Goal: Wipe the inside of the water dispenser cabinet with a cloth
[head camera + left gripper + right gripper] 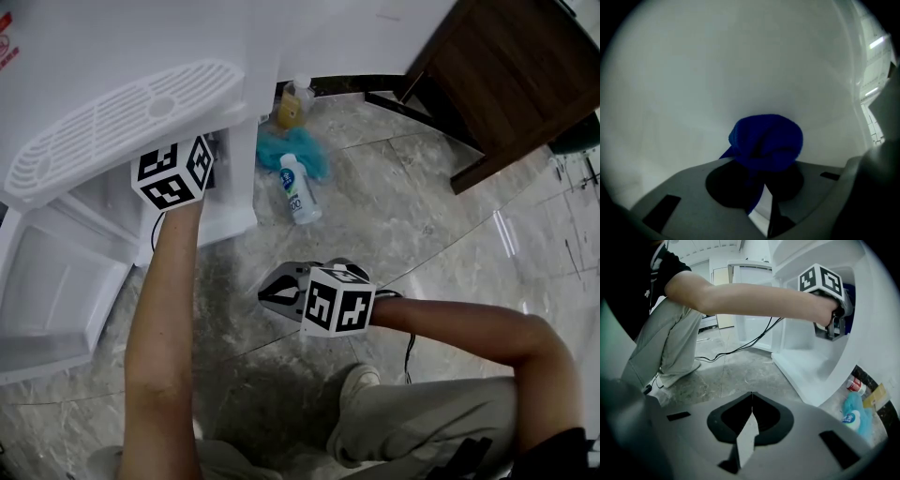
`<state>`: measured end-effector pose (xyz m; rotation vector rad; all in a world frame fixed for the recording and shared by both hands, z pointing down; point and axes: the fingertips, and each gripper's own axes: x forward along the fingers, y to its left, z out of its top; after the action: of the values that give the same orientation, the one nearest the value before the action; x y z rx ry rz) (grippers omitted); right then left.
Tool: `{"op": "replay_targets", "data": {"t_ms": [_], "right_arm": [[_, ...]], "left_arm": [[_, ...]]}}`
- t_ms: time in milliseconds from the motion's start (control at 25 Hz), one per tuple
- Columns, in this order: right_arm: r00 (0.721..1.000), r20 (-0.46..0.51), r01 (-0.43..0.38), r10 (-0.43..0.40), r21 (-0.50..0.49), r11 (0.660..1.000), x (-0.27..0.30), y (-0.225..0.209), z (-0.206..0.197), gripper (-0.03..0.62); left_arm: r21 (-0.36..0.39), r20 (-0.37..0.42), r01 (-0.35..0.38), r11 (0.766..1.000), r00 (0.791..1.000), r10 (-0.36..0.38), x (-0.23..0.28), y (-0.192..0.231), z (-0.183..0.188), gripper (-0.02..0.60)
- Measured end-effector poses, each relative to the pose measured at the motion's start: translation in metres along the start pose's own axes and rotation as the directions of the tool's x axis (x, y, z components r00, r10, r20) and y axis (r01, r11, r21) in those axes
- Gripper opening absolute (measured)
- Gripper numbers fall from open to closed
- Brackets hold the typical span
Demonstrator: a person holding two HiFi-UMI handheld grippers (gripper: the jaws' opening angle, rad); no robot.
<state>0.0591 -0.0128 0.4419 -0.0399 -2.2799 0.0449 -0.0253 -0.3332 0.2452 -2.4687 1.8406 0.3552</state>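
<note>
My left gripper (761, 185) is shut on a bunched dark blue cloth (766, 143), which rests against the white inner wall (740, 70) of the water dispenser cabinet. In the head view only its marker cube (173, 173) shows, at the cabinet (234, 169) opening; the jaws are hidden inside. In the right gripper view the left arm reaches into the cabinet (820, 362), with a bit of the blue cloth (849, 294) showing past the cube. My right gripper (752, 399) is shut with nothing in it. It hangs over the grey stone floor, tilted downward, and is also seen in the head view (274, 292).
The cabinet's white door (56, 291) stands open at the lower left. On the floor beside the dispenser lie a teal cloth (305, 155), a white bottle (300, 189) and a yellowish bottle (292, 103). Dark wooden furniture (506, 75) stands at the upper right. A black cable (736, 350) runs across the floor.
</note>
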Motion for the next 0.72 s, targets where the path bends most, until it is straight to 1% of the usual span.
{"op": "replay_targets", "data": {"t_ms": [80, 120, 160, 200, 240, 280, 360, 400, 440, 480, 520, 560, 640, 680, 720], "right_arm": [[1.000, -0.005, 0.006, -0.006, -0.001, 1.000, 0.001, -0.004, 0.000, -0.001], [1.000, -0.001, 0.013, -0.013, 0.009, 1.000, 0.000, -0.007, 0.001, -0.002], [1.000, 0.006, 0.023, -0.024, 0.030, 0.999, 0.000, -0.012, 0.001, -0.002], [0.999, 0.016, 0.035, -0.036, 0.056, 0.998, -0.001, -0.019, 0.001, -0.002], [0.999, 0.025, 0.047, -0.049, 0.081, 0.996, -0.003, -0.026, 0.002, -0.002], [0.998, 0.028, 0.060, -0.063, 0.101, 0.993, -0.004, -0.035, 0.003, -0.002], [0.996, 0.018, 0.089, -0.092, 0.117, 0.989, -0.007, -0.052, 0.003, -0.002], [0.994, 0.012, 0.105, -0.107, 0.119, 0.987, -0.009, -0.060, 0.004, -0.002], [0.992, 0.008, 0.121, -0.123, 0.118, 0.986, -0.011, -0.068, 0.005, -0.002], [0.991, 0.002, 0.136, -0.137, 0.114, 0.984, -0.012, -0.075, 0.007, -0.002], [0.989, -0.005, 0.150, -0.150, 0.102, 0.983, -0.013, -0.082, 0.008, -0.002], [0.987, -0.017, 0.162, -0.161, 0.082, 0.983, -0.014, -0.088, 0.009, -0.002], [0.983, -0.051, 0.177, -0.175, 0.030, 0.984, -0.014, -0.097, 0.010, -0.002], [0.982, -0.070, 0.177, -0.176, 0.005, 0.984, -0.012, -0.099, 0.010, -0.002], [0.981, -0.089, 0.172, -0.173, -0.018, 0.985, -0.009, -0.101, 0.009, -0.002]], "left_arm": [[0.004, -0.060, 0.043, 0.999, 0.997, -0.043, -0.005, -0.002, -0.011, 0.089], [0.014, -0.112, 0.078, 0.997, 0.991, -0.075, -0.007, -0.003, -0.020, 0.091], [0.030, -0.175, 0.119, 0.992, 0.978, -0.112, -0.011, -0.004, -0.030, 0.091], [0.052, -0.242, 0.168, 0.984, 0.958, -0.151, -0.015, -0.006, -0.041, 0.091], [0.076, -0.309, 0.224, 0.971, 0.932, -0.191, -0.020, -0.009, -0.050, 0.091], [0.098, -0.370, 0.286, 0.953, 0.900, -0.232, -0.027, -0.012, -0.059, 0.091], [0.112, -0.471, 0.413, 0.904, 0.823, -0.317, -0.042, -0.019, -0.070, 0.091], [0.099, -0.514, 0.473, 0.876, 0.778, -0.362, -0.051, -0.022, -0.074, 0.091], [0.073, -0.553, 0.528, 0.846, 0.727, -0.406, -0.061, -0.025, -0.077, 0.091], [0.039, -0.591, 0.577, 0.816, 0.672, -0.447, -0.072, -0.028, -0.080, 0.091], [-0.001, -0.627, 0.620, 0.785, 0.611, -0.483, -0.084, -0.032, -0.082, 0.090], [-0.045, -0.663, 0.658, 0.752, 0.543, -0.515, -0.099, -0.036, -0.086, 0.091], [-0.124, -0.733, 0.730, 0.673, 0.389, -0.557, -0.134, -0.049, -0.093, 0.089], [-0.148, -0.764, 0.761, 0.632, 0.318, -0.562, -0.156, -0.055, -0.097, 0.089], [-0.168, -0.788, 0.788, 0.592, 0.253, -0.561, -0.179, -0.062, -0.101, 0.091]]}}
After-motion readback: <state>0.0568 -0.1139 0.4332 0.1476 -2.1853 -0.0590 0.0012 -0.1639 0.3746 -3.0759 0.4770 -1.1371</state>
